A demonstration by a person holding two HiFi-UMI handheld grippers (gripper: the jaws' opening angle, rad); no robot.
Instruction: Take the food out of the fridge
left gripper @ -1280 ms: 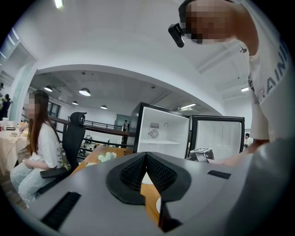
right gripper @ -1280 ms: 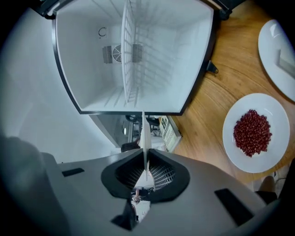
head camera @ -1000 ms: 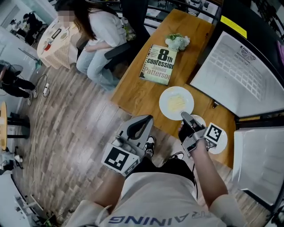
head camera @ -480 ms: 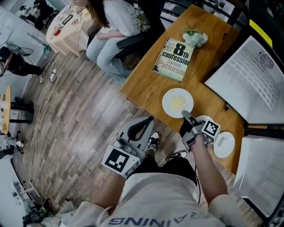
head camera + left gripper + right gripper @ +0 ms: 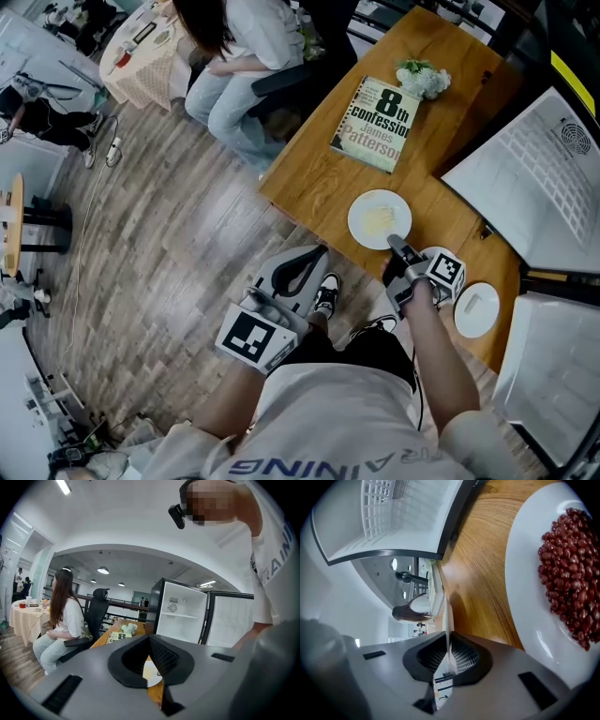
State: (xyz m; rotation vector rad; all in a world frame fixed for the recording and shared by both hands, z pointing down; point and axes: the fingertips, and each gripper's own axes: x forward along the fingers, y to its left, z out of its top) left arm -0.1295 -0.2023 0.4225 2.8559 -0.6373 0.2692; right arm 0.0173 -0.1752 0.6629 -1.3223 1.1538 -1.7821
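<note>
My right gripper (image 5: 395, 246) is shut on the rim of a white plate (image 5: 379, 219) of pale yellow food, low over the wooden table (image 5: 319, 178). In the right gripper view that rim (image 5: 448, 620) shows as a thin white edge between the pads of the right gripper (image 5: 449, 639). Beside it on the table lies a second white plate (image 5: 525, 597) heaped with red beans (image 5: 569, 573). My left gripper (image 5: 312, 253) hangs shut and empty in front of my body, off the table's near edge. In its own view the left gripper (image 5: 149, 638) points at the open fridge (image 5: 183, 616), whose white shelves look bare.
A small white plate (image 5: 476, 309) lies at the table's near right. A book (image 5: 378, 111) and white flowers (image 5: 422, 80) sit farther along. The fridge's open door (image 5: 534, 159) stands right of the table. A person (image 5: 244, 47) sits on a chair at the far left.
My right gripper has sunk toward the tabletop with the yellow-food plate in it. The left gripper has barely shifted.
</note>
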